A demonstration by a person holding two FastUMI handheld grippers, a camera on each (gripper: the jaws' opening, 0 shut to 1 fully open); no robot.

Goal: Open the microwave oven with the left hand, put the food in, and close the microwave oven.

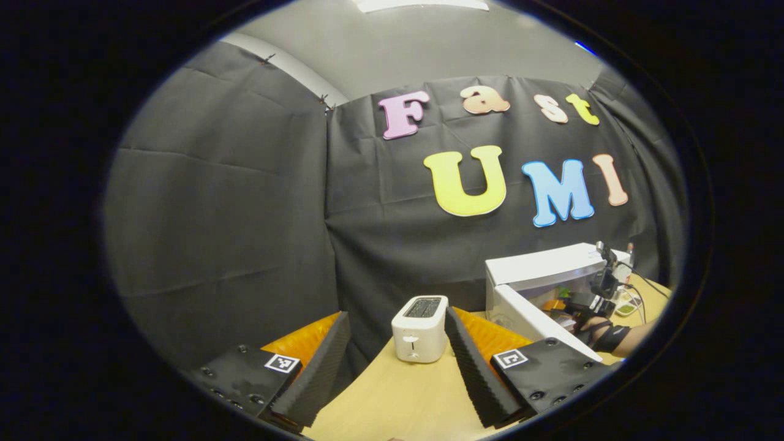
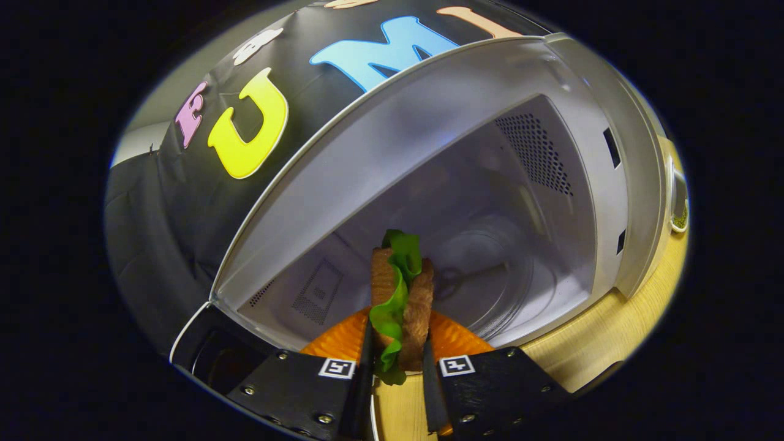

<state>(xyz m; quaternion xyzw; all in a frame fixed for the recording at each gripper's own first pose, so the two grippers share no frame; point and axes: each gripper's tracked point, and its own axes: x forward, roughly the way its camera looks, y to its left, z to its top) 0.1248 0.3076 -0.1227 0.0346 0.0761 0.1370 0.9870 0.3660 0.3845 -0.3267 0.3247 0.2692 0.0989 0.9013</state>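
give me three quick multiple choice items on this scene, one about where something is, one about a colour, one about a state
1. Where does the toaster stand?
A. inside the microwave oven
B. on the wooden table, left of the microwave oven
C. on top of the microwave oven

2. What colour is the leaf in the sandwich?
A. green
B. red
C. white

3. How is the microwave oven door?
A. shut
B. taken off
C. open

Answers:
1 B: in the left gripper view it sits on the table, beside the microwave oven.
2 A: a green leaf shows between the two brown slices.
3 C: the right gripper, with its fingers pressing the sandwich, looks straight into the bare cavity.
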